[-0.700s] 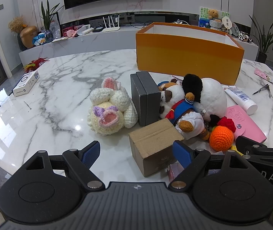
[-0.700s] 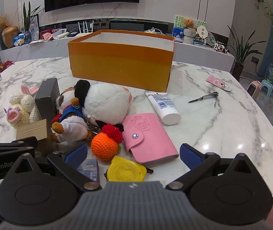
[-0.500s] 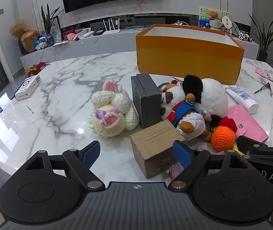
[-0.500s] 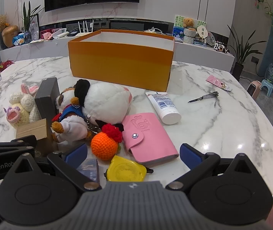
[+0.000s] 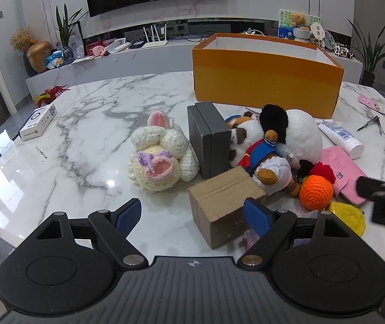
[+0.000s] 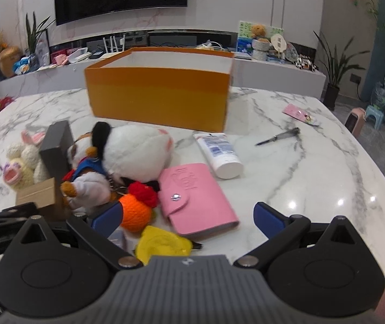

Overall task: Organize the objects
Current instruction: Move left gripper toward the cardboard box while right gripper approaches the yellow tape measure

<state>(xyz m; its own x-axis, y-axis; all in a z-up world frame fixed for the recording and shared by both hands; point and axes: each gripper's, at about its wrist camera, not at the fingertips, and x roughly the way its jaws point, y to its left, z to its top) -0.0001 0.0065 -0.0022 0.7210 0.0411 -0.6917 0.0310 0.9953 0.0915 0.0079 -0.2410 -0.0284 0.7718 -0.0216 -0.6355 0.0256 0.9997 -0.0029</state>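
Both tongs are held wide apart above the marble counter point(image 5: 84, 140), and nothing is gripped by them. The left tongs point(image 5: 192, 216) are seen just in front of the small cardboard box point(image 5: 224, 197); the right tongs point(image 6: 188, 220) are seen over the pink wallet point(image 6: 195, 197).

The orange box point(image 5: 265, 86) is taken as the landmark; it stands open at the far side. In front of it a dark grey box point(image 5: 210, 143) is placed upright, and the panda plush point(image 5: 292, 135) is laid beside that, with a small doll point(image 5: 262, 159) against it. The crochet rabbit point(image 5: 160, 156) is found in front of the orange box, to its left. The crochet orange point(image 5: 316, 191) and the yellow object point(image 5: 349, 216) are found further in front. The white tube point(image 6: 219, 154) lies before its right corner.
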